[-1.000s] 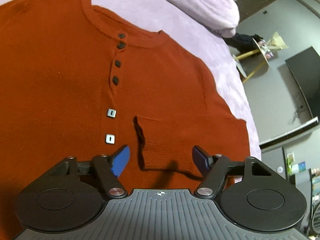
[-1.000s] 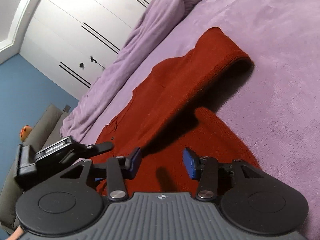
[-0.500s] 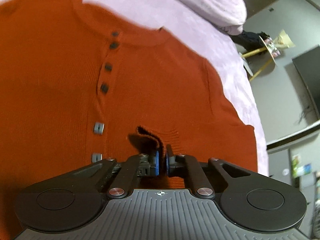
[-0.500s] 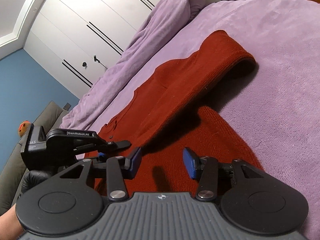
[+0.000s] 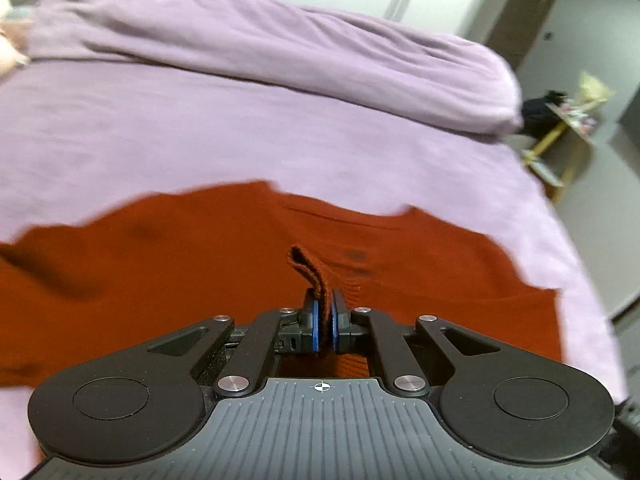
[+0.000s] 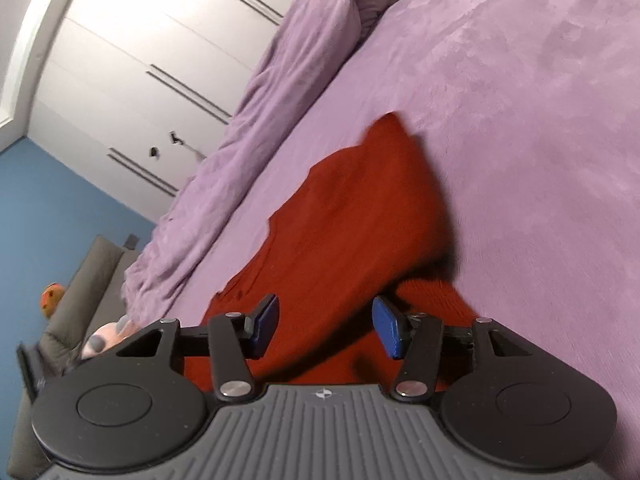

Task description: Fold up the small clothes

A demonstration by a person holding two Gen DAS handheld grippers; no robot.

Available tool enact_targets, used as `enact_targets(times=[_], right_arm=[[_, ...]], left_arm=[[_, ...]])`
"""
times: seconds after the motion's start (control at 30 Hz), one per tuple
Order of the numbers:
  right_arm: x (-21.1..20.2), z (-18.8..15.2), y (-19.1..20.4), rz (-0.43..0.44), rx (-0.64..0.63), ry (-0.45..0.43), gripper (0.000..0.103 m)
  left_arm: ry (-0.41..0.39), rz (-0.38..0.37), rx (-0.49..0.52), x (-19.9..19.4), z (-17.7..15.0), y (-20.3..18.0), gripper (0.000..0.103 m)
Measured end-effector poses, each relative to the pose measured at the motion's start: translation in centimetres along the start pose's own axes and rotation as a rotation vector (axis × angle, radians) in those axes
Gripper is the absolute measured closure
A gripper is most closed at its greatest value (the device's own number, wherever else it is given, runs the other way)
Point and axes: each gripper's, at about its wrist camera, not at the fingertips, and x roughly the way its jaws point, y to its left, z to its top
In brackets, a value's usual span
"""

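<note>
While my left gripper is clamped tight on a pinched-up fold of the rust-red knitted button-front top, I can see the blue pads pressed together with the fabric sandwiched between them and a narrow loop of knit standing up just beyond the tips. That top lies spread across the lilac plush bedspread, and from my left wrist view it fills the band directly in front of and below the tool, its neckline edge towards the far side. Beyond it runs a long bunched lilac duvet roll, well apart from the garment.

On my right wrist view, my right gripper has its jaws apart, and they have just been opening a little wider; the pads are not pressing on anything. Red fabric lies beneath and between the two fingers, and a raised flap of the same top stretches away from the tool towards the far right, its tip blurred and its edge casting a dark shadow on the bedspread. I cannot tell whether the right fingertips touch the cloth below. White wardrobe doors stand behind the bed.
</note>
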Motion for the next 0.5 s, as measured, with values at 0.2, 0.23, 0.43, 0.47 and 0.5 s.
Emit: enact_targets(times=[0.2,0.23,0.43,0.47,0.5], right_arm=[[2.9,0.5,-0.4,-0.053,0.067,-0.002,0.070],[3.4,0.6,-0.4,-0.058,0.077,0.000,0.079],[5.0,0.8,1.8,-0.194,-0.068,-0.041,0.096],[4.7,0.5,2.7,-0.224,-0.132,-0.087,0.097],[4.3,0.2,3.7,-0.259,-0.200,-0.147,0.097]], left_arm=[[-0.006,0.147,-0.015,0.7,-0.2,4.5,0.096],[0.000,0.142,-0.035,0.8,-0.2,4.9,0.095],[0.011,0.144,0.003,1.9,-0.2,5.0,0.095],[0.004,0.142,0.009,2.0,0.0,4.5,0.095],[-0.008,0.130,0.011,2.0,0.3,4.1,0.095]])
